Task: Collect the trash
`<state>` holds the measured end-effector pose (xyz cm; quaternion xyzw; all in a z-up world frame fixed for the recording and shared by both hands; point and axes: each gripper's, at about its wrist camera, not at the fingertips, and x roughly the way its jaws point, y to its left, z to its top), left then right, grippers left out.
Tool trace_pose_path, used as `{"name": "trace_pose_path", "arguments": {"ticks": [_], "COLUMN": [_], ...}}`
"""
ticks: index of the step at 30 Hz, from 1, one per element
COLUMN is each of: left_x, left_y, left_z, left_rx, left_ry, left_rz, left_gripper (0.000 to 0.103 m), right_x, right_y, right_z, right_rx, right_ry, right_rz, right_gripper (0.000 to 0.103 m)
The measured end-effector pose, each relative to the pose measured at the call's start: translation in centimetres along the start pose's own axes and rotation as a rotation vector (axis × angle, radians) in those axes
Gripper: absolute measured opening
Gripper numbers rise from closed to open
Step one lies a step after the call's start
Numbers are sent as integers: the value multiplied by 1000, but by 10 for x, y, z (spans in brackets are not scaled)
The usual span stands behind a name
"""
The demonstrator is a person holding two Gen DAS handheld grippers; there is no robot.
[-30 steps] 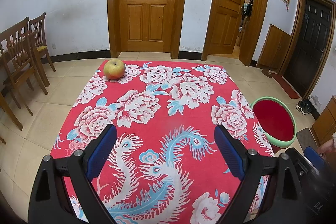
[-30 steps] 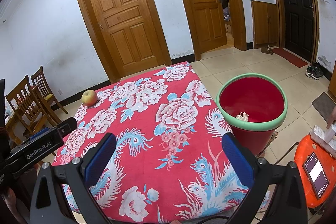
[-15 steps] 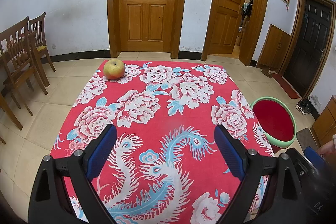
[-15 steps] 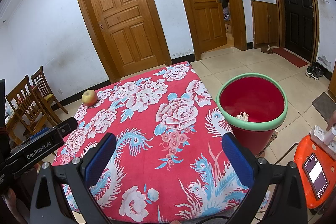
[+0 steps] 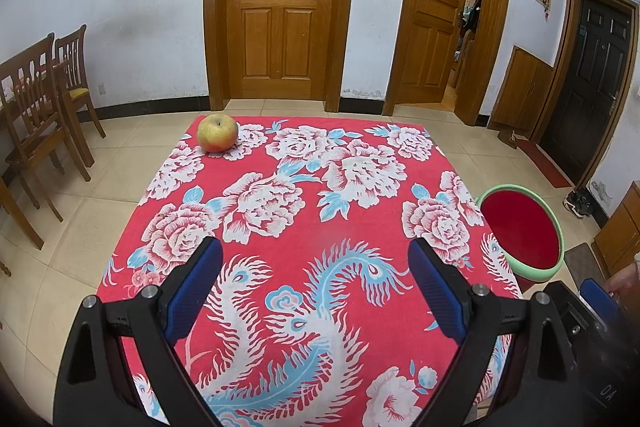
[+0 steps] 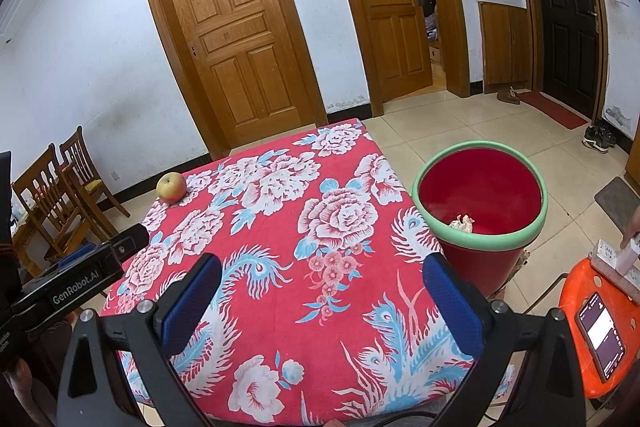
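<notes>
Trash (image 6: 462, 223), one crumpled pale scrap, lies inside the red bin (image 6: 480, 233) beside the table's right edge. I hold left gripper (image 5: 316, 285) and right gripper (image 6: 322, 301) spread wide, empty, over the floral cloth (image 5: 320, 195); apple (image 5: 217, 133) at far-left corner.

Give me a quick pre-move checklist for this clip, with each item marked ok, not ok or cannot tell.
1. Left gripper open and holding nothing: ok.
2. Right gripper open and holding nothing: ok.
3. Red bin upright, mouth uncovered, beside the table's right edge: ok.
4. Crumpled scrap lies inside the bin: ok.
5. Trash left on the tablecloth: only an apple shows, at the far left corner, whole as far as can be seen; whether it counts as trash: cannot tell.
6. Way from either gripper to the apple free of other things on the cloth: ok.
</notes>
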<state>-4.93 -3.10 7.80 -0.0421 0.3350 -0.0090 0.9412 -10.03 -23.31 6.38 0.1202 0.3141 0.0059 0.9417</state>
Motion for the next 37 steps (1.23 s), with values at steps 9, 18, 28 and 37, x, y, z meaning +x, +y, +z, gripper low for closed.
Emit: {"name": "trace_pose_path", "arguments": {"ticks": [9,18,28,37], "left_x": [1,0,1,1], "left_y": [-2,-1,-2,-3], "left_z": [0,0,-1,-3], "left_rx": [1,1,1,3], "left_ry": [4,4,5,11], "left_rz": [-3,-2,-2,-4], "left_gripper": [93,93,93,93], "right_x": [0,0,0,0], "right_y": [0,1,2,3], "right_z": [0,-1,-1,-2], "right_rx": [1,1,0,0], "right_ry": [1,1,1,1], "right_rz": [0,2,1,0], "right_gripper": [102,102,102,102]}}
